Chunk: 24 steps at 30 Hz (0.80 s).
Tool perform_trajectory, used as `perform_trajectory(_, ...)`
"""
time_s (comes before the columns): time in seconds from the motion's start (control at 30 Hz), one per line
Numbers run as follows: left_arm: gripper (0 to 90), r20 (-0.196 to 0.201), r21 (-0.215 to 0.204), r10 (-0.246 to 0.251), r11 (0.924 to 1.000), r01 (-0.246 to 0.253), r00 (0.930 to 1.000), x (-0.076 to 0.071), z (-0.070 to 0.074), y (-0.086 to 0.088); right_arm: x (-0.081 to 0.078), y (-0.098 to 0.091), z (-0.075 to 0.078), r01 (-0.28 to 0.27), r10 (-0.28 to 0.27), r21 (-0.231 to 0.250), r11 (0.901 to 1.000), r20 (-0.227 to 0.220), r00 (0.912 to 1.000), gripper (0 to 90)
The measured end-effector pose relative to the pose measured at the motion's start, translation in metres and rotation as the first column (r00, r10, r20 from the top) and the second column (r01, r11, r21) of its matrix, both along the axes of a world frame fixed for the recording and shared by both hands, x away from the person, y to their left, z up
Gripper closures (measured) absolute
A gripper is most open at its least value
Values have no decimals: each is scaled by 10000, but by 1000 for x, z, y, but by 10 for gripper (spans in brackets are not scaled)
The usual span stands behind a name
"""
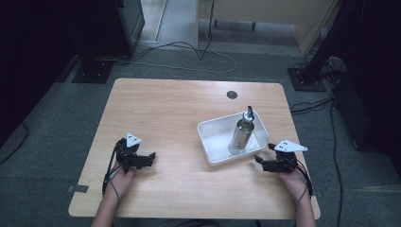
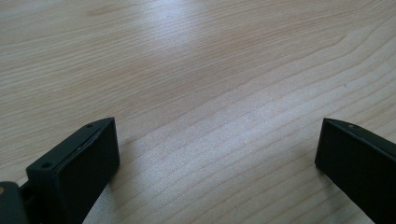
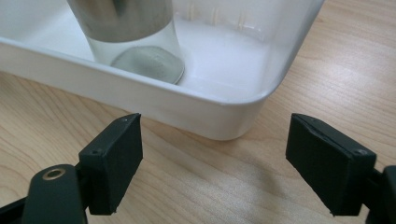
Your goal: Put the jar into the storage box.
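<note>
Left gripper (image 2: 217, 158) low over bare wooden table (image 2: 196, 70), jaws wide apart, nothing between

A: We look down from above the near side of the table (image 1: 189, 113), facing forward, far enough to take in floor.

B: Our left gripper view sits close over bare wood; the right, equally close, shares the white tray (image 3: 224, 116) with the high view

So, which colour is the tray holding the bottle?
White tray, clearest in the right gripper view.
</note>
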<state>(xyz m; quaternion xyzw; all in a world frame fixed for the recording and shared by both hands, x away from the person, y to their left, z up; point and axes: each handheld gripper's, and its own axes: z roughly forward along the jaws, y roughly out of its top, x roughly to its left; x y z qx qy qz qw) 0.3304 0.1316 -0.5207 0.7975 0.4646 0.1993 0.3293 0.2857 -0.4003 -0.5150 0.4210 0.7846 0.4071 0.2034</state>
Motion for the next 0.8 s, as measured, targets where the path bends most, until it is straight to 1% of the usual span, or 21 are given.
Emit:
perform_trajectory(0.17, 0, -1, 1, 0, 10000, 0, 10000, 0, 0, 0, 2, -2, -4, -19, 18, -150, 9999, -46, 10000, 187)
perform_trajectory(0.3, 0, -3, 2, -2, 10000, 2, 10000, 0, 0, 0, 4, -6, -7, 36, -38, -135, 9999, -145, 9999, 188)
perform_trajectory(0.43, 0, -1, 1, -3, 10000, 3, 10000, 0, 0, 0, 6, -9, -7, 216, -215, 28, 9998, -173, 9996, 188)
perform_trajectory(0.6, 0, -3, -4, -21, 10000, 21, 10000, 0, 0, 0, 9, -14, -8, 519, -527, -213, 9984, -386, 9979, 191)
perform_trajectory(0.63, 0, -5, -5, -21, 10000, 21, 10000, 0, 0, 0, 9, -14, -8, 609, -616, -189, 9980, -432, 9972, 195)
perform_trajectory(0.73, 0, -5, -2, -26, 10000, 26, 10000, 0, 0, 0, 9, -16, -8, 628, -633, -103, 9980, -464, 9969, 196)
perform_trajectory(0.8, 0, -5, -3, -24, 10000, 24, 10000, 0, 0, 0, 9, -15, -8, 597, -604, -136, 9981, -494, 9970, 196)
